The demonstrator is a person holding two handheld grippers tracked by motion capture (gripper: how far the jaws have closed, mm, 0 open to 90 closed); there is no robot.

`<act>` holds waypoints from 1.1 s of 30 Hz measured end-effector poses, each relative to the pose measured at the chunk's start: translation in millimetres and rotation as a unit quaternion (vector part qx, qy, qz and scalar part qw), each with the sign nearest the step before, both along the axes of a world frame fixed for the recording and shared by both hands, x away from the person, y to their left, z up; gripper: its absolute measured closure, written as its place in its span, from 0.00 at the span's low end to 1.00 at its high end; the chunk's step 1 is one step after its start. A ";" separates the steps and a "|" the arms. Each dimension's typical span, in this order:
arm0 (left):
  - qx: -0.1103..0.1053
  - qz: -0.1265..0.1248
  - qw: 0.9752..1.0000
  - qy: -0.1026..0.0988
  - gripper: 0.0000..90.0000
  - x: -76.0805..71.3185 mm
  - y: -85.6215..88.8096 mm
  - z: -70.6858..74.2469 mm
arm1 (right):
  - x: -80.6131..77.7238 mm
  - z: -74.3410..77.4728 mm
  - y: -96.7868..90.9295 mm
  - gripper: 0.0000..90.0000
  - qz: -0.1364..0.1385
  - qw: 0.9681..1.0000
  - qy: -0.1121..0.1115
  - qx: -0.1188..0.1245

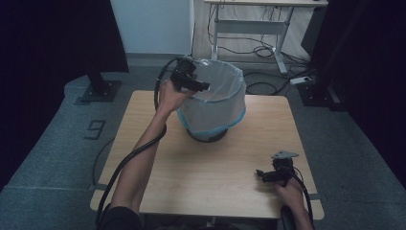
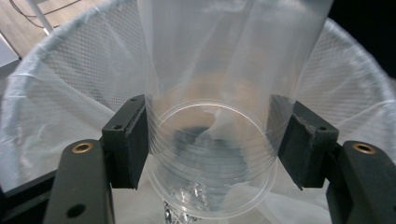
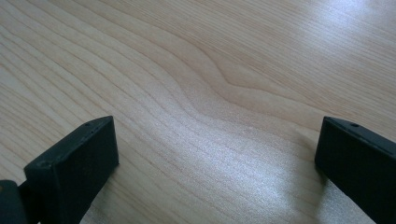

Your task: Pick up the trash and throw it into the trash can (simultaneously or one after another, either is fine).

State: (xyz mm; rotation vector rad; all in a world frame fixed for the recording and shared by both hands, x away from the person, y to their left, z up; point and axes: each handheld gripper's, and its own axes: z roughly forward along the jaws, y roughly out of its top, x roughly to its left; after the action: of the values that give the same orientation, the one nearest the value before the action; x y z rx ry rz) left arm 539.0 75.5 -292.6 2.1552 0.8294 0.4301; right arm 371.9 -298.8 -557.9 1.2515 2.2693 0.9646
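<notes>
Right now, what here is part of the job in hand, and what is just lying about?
In the job, as far as I can judge:
- clear plastic cup, clamped in the left gripper
- mesh bin with its plastic liner, directly under the cup

Just about:
- right gripper, open over the bare wooden table
- desk and floor cables behind

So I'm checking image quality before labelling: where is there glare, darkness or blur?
High view: dim, with black side edges; bin and table readable. Left gripper view: bright, clear cup hard to outline against the white liner. Right gripper view: soft glare on the wood at lower right, jaws slightly soft.
</notes>
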 end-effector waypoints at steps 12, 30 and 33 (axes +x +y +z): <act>0.014 0.012 1.000 0.023 0.09 9.8 -7.4 -8.4 | 0.0 0.0 0.0 0.00 0.000 1.000 0.000 0.000; -0.023 -0.022 0.999 -0.007 0.00 -17.2 14.6 16.1 | 0.0 0.0 0.0 0.00 0.000 1.000 0.000 0.000; -0.021 -0.023 0.999 -0.011 0.00 -20.6 18.2 17.2 | 0.0 0.0 0.0 0.00 0.000 1.000 0.000 0.000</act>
State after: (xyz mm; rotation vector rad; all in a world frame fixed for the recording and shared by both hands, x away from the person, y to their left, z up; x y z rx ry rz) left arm 518.4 93.7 -275.4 2.1231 0.7675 0.4091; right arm 371.9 -298.8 -557.9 1.2510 2.2696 0.9644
